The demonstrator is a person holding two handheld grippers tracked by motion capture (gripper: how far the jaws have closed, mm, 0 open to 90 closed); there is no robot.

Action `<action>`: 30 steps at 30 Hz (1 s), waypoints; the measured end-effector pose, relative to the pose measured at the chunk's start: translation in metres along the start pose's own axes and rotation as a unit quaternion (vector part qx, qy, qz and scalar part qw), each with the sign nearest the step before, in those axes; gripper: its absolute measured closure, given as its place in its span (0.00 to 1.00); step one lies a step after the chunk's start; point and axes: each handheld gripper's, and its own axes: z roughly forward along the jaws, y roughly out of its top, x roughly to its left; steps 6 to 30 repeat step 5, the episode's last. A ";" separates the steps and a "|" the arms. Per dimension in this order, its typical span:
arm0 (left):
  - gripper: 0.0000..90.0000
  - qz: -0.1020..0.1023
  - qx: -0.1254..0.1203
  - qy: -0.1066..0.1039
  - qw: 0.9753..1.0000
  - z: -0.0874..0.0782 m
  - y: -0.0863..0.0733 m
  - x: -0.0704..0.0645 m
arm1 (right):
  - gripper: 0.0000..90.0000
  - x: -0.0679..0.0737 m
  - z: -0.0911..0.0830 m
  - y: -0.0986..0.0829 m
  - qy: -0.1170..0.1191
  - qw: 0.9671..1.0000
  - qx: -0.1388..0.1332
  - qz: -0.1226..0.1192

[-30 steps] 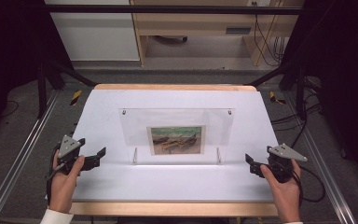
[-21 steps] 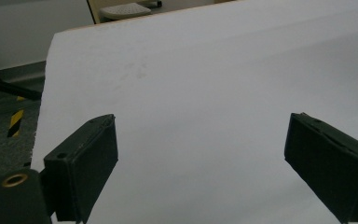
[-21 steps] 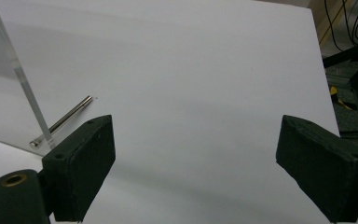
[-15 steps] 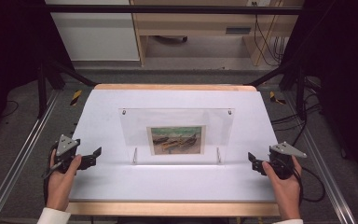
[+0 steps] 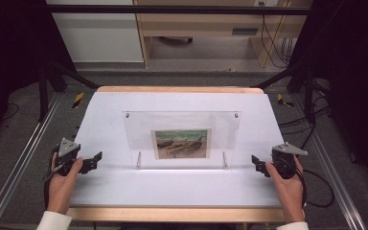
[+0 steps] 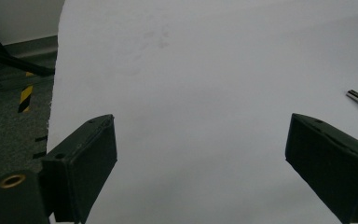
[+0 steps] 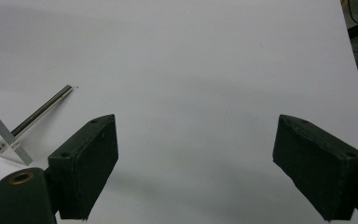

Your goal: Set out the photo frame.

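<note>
A white sheet [image 5: 182, 187] is spread over the counter [image 5: 177, 214], whose wooden edge is left bare at the near and far sides. Grey carpet [image 5: 19, 143] is seen on the floor around it, crossed by metal rails [image 5: 14, 167] at either side. Black cables [image 5: 316, 184] are trailed over the floor at the right (some hang farther back). A pale wooden cabinet [image 5: 206, 28] is set beyond.

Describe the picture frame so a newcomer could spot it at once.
On the white-covered table, midway between the left gripper and the right gripper, stands a clear acrylic picture frame. Its transparent panel on metal legs holds a small painting of boats.
</note>
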 end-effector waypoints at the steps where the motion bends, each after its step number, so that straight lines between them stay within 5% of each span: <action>1: 0.09 0.003 0.002 0.002 1.000 0.001 -0.001 0.000 | 0.16 0.000 0.000 0.000 -0.003 1.000 0.000 -0.002; 30: 0.08 0.010 0.002 0.012 1.000 0.002 -0.002 0.001 | 0.16 0.000 -0.003 -0.001 -0.004 1.000 -0.002 0.001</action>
